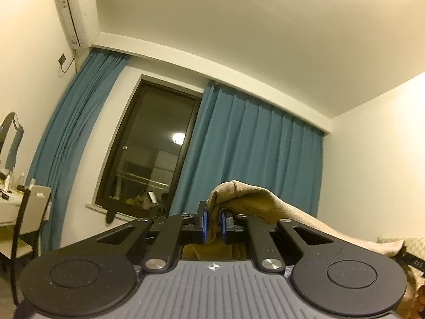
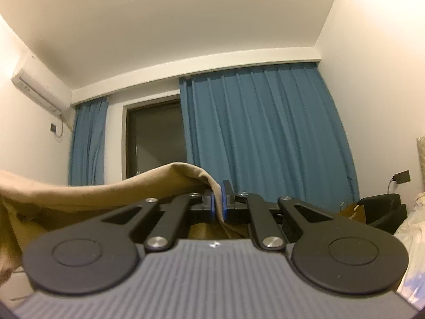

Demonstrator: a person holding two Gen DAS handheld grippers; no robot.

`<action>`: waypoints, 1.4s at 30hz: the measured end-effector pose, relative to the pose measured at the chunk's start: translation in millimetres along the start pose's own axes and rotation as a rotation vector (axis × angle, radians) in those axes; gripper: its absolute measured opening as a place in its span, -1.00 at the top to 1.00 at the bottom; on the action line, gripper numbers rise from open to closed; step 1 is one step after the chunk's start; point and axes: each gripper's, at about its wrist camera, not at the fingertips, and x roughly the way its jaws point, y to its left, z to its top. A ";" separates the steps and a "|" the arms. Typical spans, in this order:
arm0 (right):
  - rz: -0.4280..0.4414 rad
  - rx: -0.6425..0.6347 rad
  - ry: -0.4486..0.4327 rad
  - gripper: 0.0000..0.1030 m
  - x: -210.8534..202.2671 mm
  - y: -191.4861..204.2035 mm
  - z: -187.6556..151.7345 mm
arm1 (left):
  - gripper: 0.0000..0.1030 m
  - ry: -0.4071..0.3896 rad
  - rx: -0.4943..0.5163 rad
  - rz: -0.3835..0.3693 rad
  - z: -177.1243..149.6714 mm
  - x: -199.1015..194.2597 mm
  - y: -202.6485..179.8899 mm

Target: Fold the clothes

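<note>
A tan garment is held up in the air between both grippers. My left gripper is shut on a bunched edge of it, the cloth squeezed between the blue pads and draping off to the right. In the right wrist view the same tan garment stretches away to the left, and my right gripper is shut on its folded edge. Both cameras tilt upward toward the ceiling, so the lower part of the garment is hidden behind the gripper bodies.
Blue curtains flank a dark window. An air conditioner hangs high on the left wall. A chair and a desk with small items stand at the left. A black chair and pale bedding lie at the right.
</note>
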 end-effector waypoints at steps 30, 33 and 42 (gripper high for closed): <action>-0.029 0.152 0.537 0.76 142.1 -13.1 -257.5 | 0.68 0.606 0.087 0.354 -299.8 185.8 149.1; -0.027 0.192 0.608 0.39 149.5 -20.7 -258.5 | 0.46 0.615 0.092 0.331 -295.9 184.4 145.3; -0.011 0.369 0.654 -0.73 126.1 -27.5 -241.0 | -0.22 0.662 0.173 0.227 -272.4 159.8 111.7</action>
